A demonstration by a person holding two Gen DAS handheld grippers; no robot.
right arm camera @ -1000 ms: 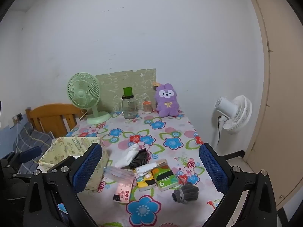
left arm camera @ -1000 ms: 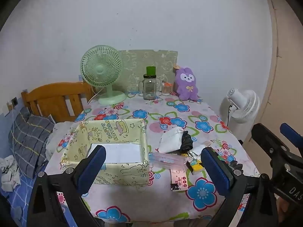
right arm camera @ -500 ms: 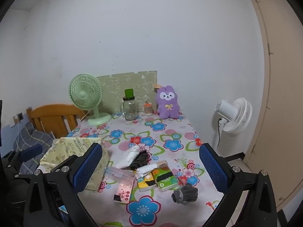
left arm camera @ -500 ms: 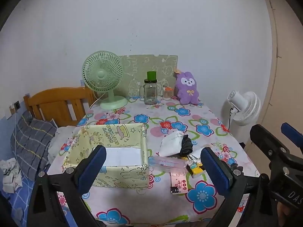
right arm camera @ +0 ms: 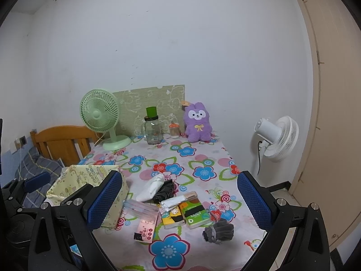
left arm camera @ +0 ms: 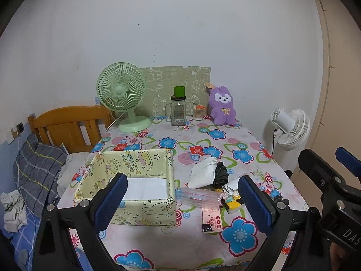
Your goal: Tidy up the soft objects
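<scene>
Soft objects are grouped mid-desk [right arm camera: 203, 155]: a white cloth bundle [right arm camera: 150, 187] touching a black cloth [right arm camera: 165, 190], with a grey glove [right arm camera: 218, 230] near the front edge. A yellow fabric bin [left arm camera: 126, 180] is positioned at left. Left hand-held gripper [left arm camera: 180, 201] and right hand-held gripper [right arm camera: 179, 201] are held above the desk, fingers wide apart, nothing grasped.

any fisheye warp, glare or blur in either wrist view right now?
Left wrist view: strong barrel distortion, the door frame bows and the corners vignette black; light is flat and even, no glare; the purple plush rabbit is sharp. Right wrist view: same warp and dark corners, the grey glove is crisp, shadows soft, no motion blur.
</scene>
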